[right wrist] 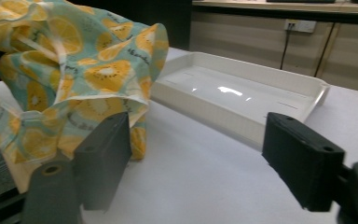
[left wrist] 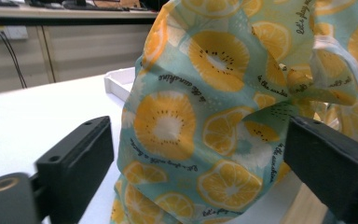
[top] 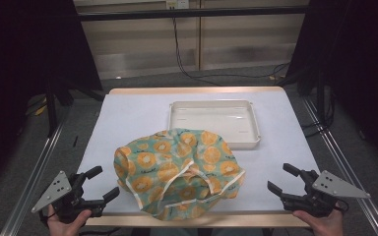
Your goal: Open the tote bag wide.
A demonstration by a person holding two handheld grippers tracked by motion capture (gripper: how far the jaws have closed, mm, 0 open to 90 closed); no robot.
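A crumpled teal fabric printed with orange citrus slices and edged in white piping [top: 177, 169] is lying in a heap on the near half of the white rectangular table top [top: 128, 118]; its far edge is overlapping the near rim of a shallow cream plastic tray [top: 211, 120], and its near edge is hanging at the table's front edge; in the left gripper view the cloth [left wrist: 223, 116] is bulking up directly ahead, and in the right gripper view it [right wrist: 74, 70] is sitting to the left with the tray [right wrist: 242, 93] beyond.

The left gripper [top: 98, 183] is resting at the near left corner, a hand [top: 66, 223] gripping it from below; its jaws are standing wide apart, with nothing pressed between them; the cloth is just beside the tips, not touching so far as can be told.

The right gripper [top: 283, 179] is sitting at the near right corner, held by the other hand [top: 322, 221]; its jaws are gaping wide over bare table, well apart from the cloth.
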